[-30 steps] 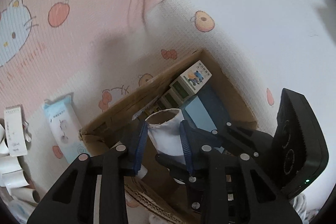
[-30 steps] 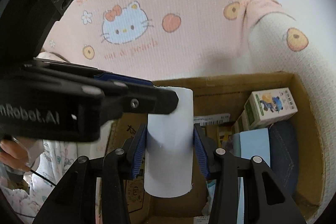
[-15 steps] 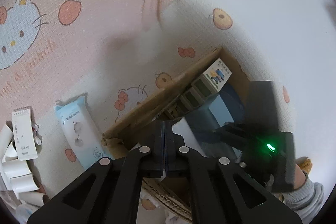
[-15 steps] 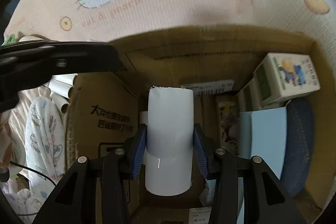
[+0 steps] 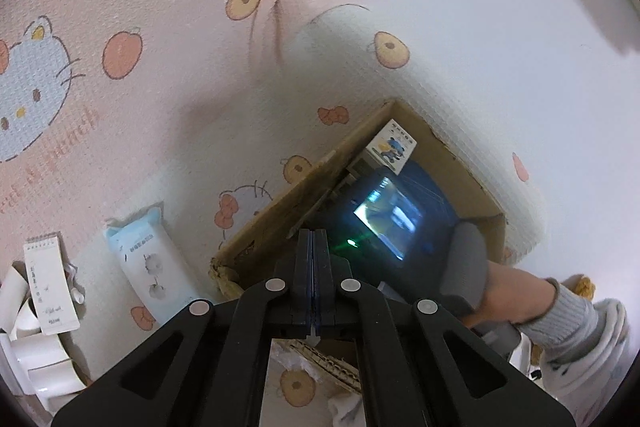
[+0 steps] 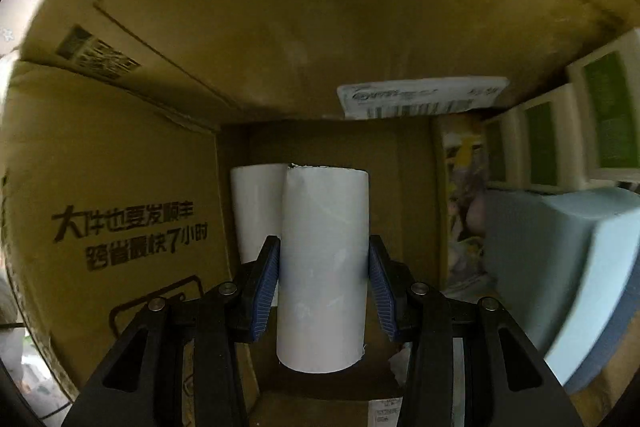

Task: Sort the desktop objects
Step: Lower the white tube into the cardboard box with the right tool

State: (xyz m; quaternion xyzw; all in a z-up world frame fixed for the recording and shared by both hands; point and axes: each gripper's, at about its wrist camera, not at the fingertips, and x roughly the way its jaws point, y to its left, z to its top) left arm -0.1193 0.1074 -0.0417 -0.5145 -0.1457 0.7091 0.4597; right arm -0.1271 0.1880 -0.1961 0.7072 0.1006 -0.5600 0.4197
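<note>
The right gripper (image 6: pixel 323 283) was clamped on a white paper tube (image 6: pixel 322 267), its blue pads pressed against the tube's two sides at about mid-length. The tube's long axis ran in line with the fingers, one open end pointing ahead toward the bottom of the cardboard box (image 6: pixel 120 155) and the other back toward the camera. It sat low inside the box, in the corner formed by the printed side wall and the far wall. A second white tube (image 6: pixel 256 211) stood just behind and to the left of it, against that printed wall, lying along the same line; whether the two touched I could not tell. Along the box's opposite wall were green-and-white cartons (image 6: pixel 576 131) and a pale blue box (image 6: pixel 560 267).

The left gripper (image 5: pixel 314 267) was clenched with nothing in it, its pads pressed flat together, above the near rim of the box (image 5: pixel 280 211). On the patterned cloth (image 5: pixel 140 107) beside the box lay a light blue wipes pack (image 5: pixel 150 267) and a small notepad (image 5: pixel 50 283).
</note>
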